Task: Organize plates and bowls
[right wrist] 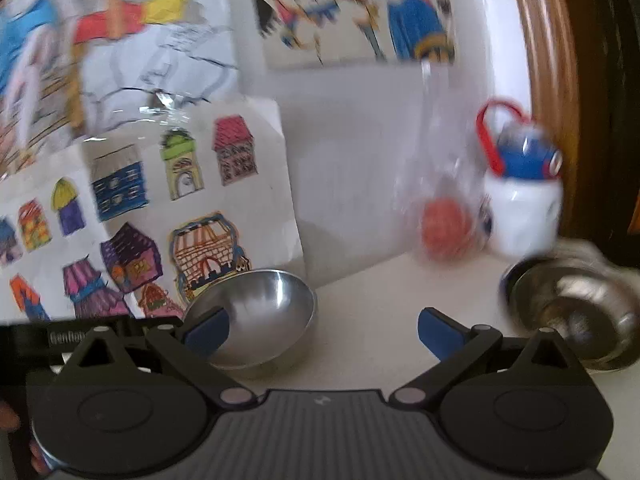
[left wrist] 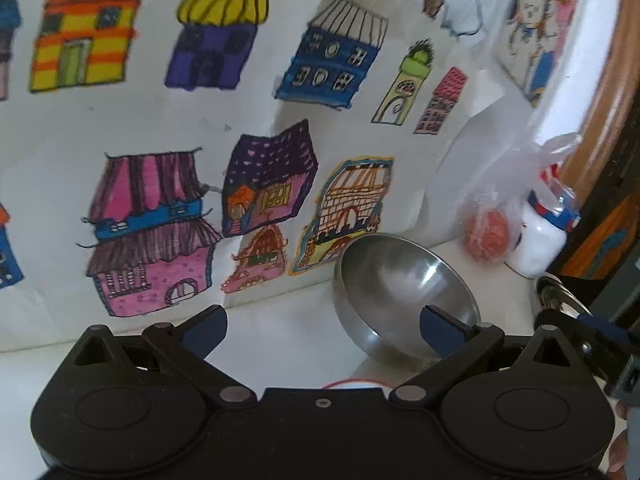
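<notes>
- On the white counter (left wrist: pixel 288 320), in front of the paper sheet of felt-pen houses (left wrist: pixel 168 128): a round, polished steel bowl (left wrist: pixel 404 292), tilted, its hollow facing the camera.
- Left gripper (left wrist: pixel 322 324): matte black body, blue-padded fingers spread wide, holding nothing; the right pad overlaps the bowl's rim in view, contact unclear.
- Right gripper (right wrist: pixel 322 330): fingers also spread, empty, the bowl (right wrist: pixel 260 312) behind its left finger.
- Right of the bowl: a second shiny steel bowl (right wrist: pixel 576 312), blurred.
- Behind and right of the bowl: a crinkled clear bag holding an orange ball (left wrist: pixel 484 236), beside a white plastic bottle with a blue cap (left wrist: pixel 540 236).
</notes>
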Demonstrator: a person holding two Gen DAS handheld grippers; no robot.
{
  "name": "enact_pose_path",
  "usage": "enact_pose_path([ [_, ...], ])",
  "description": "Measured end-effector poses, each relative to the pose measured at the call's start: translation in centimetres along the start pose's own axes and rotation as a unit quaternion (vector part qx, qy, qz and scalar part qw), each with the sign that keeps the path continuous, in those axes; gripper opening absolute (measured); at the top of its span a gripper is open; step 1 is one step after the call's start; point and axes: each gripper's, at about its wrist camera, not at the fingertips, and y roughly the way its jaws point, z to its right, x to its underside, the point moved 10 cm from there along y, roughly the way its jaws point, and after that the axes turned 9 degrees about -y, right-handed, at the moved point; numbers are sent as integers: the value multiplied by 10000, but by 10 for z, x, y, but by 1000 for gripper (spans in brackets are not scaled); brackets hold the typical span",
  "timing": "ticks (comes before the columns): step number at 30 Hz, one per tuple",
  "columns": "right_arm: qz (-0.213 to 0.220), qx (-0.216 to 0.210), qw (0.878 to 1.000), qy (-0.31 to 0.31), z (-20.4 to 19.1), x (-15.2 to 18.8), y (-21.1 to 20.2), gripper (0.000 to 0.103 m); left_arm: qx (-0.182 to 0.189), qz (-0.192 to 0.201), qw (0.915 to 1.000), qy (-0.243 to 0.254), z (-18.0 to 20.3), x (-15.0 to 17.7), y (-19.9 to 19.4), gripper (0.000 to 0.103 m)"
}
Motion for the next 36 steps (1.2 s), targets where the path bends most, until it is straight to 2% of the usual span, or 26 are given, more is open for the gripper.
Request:
enact_pose_path([
  [6,-581,-88,9981,174,6,2,39,97,-392,-179,9990,-146,-3,-2,20,102],
  [11,-882,-226,9956,223,0,11,57,94,-324,-355,9983,-321,-5,-2,31,100],
  [14,-948,-250,9950,196,-4,13,63,94,-326,-433,9980,-340,-7,-2,35,93],
  [20,-1148,-334,9924,289,-8,18,74,85,-178,-628,9970,-420,-5,-1,44,75],
  [23,-1185,-397,9915,366,-8,20,76,77,-106,-665,9965,-489,-5,-2,46,65],
  [25,-1204,-413,9911,381,-9,20,76,70,-60,-724,9961,-505,-3,-2,48,53],
  [29,-1253,-433,9903,418,-10,22,79,60,27,-788,9954,-539,1,-2,51,43],
  [33,-1285,-523,9892,469,-12,24,79,44,86,-847,9948,-559,5,0,53,34],
  [36,-1286,-741,9872,592,-16,23,78,30,164,-863,9947,-532,11,1,54,25],
])
